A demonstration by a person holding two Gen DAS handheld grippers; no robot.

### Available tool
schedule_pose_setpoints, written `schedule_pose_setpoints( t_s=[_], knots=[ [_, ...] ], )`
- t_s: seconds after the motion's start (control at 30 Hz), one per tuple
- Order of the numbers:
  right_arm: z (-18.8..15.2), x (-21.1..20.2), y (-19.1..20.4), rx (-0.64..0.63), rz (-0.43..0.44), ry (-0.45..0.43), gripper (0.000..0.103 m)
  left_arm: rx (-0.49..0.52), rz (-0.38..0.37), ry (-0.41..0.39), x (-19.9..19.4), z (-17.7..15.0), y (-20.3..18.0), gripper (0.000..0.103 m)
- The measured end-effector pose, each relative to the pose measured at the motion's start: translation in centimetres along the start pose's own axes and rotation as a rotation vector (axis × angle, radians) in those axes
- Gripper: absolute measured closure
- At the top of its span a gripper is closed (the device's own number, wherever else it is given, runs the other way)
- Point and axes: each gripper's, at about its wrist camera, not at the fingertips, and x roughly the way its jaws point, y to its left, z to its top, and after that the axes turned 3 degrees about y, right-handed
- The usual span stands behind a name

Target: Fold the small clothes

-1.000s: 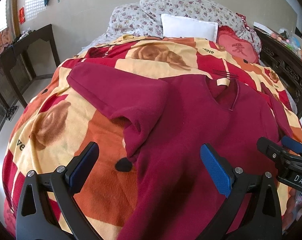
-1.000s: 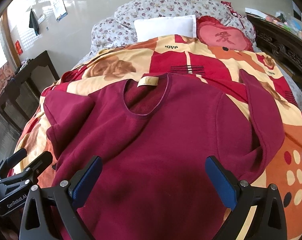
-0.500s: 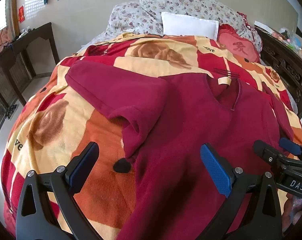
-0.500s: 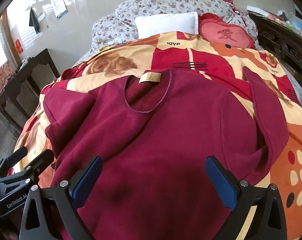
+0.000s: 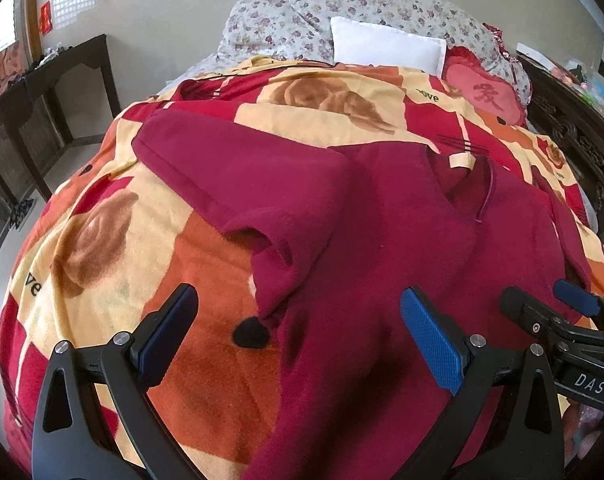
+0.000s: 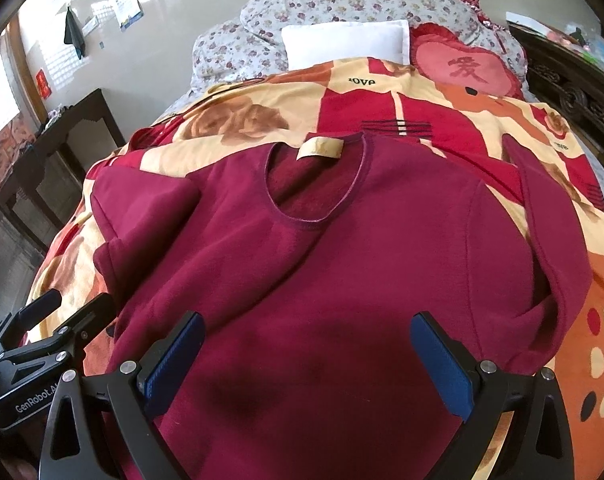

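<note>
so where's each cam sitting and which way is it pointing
Left wrist: sits on the left gripper, facing up the bed over the maroon sweater's left sleeve; own open fingers and the right gripper show.
Right wrist: on the right gripper, above the sweater's middle; own open fingers and the left gripper show.
Shared: sweater, white pillow.

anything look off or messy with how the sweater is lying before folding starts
The maroon sweater lies face up on the blanket, but it is not flat. Its left sleeve is bunched and puckered near the armpit, and its right sleeve curls back on itself. Both grippers are open above it, holding nothing.
</note>
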Motion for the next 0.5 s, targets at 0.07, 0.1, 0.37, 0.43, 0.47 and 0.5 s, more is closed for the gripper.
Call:
schedule_pose_setpoints(
  t_s=[0.07,0.1,0.37,0.43,0.47,0.5],
  knots=[
    [0.0,0.2,0.1,0.001,0.007,0.005,0.001,-0.005,0.000,0.001,0.0,0.2,0.4,0.001],
    [0.0,0.3,0.2,-0.001,0.010,0.008,0.001,-0.009,-0.004,0.001,0.0,0.3,0.7,0.001],
    [0.5,-0.1,1.3,-0.012,0.052,-0.023,0.001,-0.171,-0.069,0.005,1.2,3.5,8.2,0.001],
    [0.8,0.3,2.0,-0.032,0.059,-0.008,0.001,-0.225,-0.048,-0.008,1.7,4.7,10.8,0.002],
    [0.8,0.5,2.1,-0.036,0.061,-0.003,0.001,-0.254,-0.033,-0.012,2.1,5.4,12.0,0.003],
    [0.9,0.7,2.4,-0.042,0.066,0.002,0.001,-0.283,-0.026,-0.013,2.6,6.2,13.3,0.006]
  ],
)
